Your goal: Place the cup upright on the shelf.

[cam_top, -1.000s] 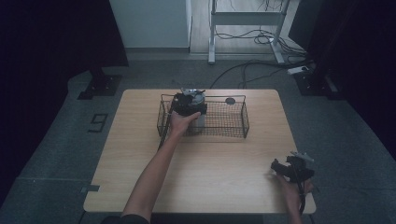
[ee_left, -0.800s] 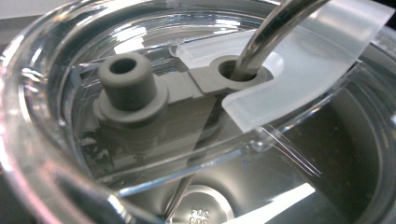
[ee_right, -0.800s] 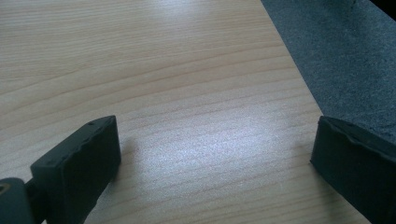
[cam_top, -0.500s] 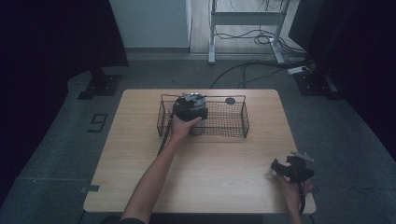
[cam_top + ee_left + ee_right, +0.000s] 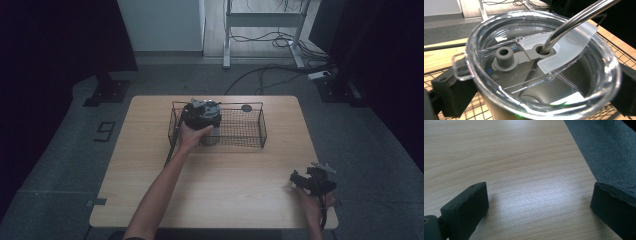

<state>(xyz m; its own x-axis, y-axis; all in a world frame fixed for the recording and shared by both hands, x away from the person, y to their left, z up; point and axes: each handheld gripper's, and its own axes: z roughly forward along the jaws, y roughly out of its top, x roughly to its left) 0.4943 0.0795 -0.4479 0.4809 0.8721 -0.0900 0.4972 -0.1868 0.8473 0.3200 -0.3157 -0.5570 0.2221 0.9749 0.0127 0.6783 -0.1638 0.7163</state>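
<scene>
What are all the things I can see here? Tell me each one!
Table: one, light wood, middle of the floor.
Wire basket: one, black, far half of the table.
Tumbler: one, steel with a clear lid, in the basket's left end.
Straw: one, shiny metal, through the lid's hole.
Small round thing: one, black, behind the basket.
Metal frame: one, pale, beyond the table.
Cables: several, black, on the floor.
Left gripper: one, black, jaws just opened, either side of the tumbler.
Right gripper: one, black, open, near right corner.
</scene>
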